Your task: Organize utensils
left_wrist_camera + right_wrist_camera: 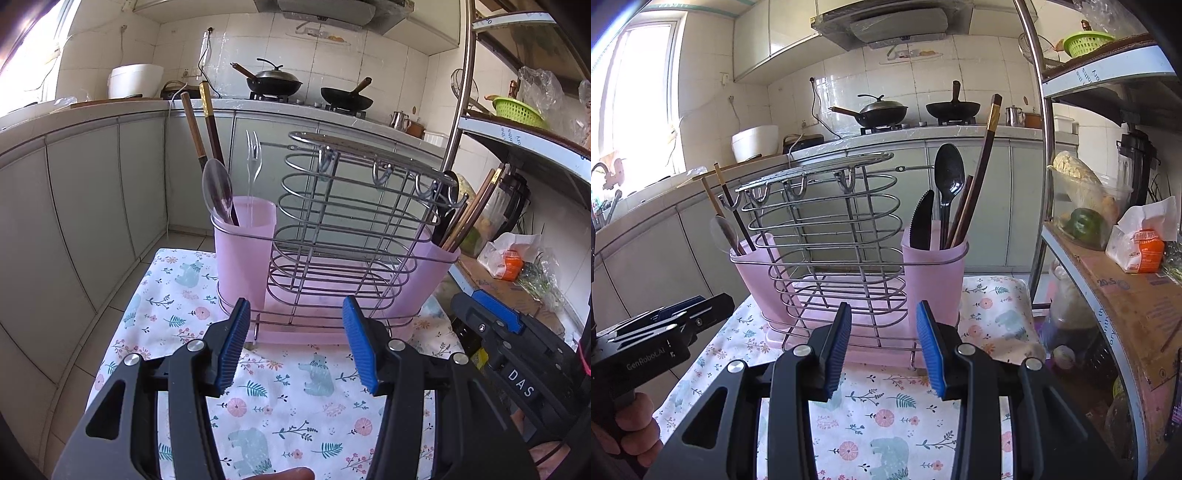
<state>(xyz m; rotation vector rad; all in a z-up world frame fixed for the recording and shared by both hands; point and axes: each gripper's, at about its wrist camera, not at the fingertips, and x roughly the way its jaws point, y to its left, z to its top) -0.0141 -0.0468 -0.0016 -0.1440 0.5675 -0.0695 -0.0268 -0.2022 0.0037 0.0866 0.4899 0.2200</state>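
A wire utensil rack (332,229) (827,236) with two pink cups stands on a floral cloth. The left cup (243,254) (757,280) holds a clear spoon (217,192), a clear fork (253,162) and brown chopsticks (203,125). The right cup (932,277) (432,273) holds a black spoon (948,184), a black knife (921,221) and chopsticks (982,162). My left gripper (295,343) is open and empty in front of the rack. My right gripper (884,350) is open and empty, also just in front of the rack.
The floral cloth (280,413) (882,417) covers a small table. A metal shelf (1108,295) with food bags stands close on the right. A kitchen counter with two woks (273,83) and a rice cooker (135,81) lies behind.
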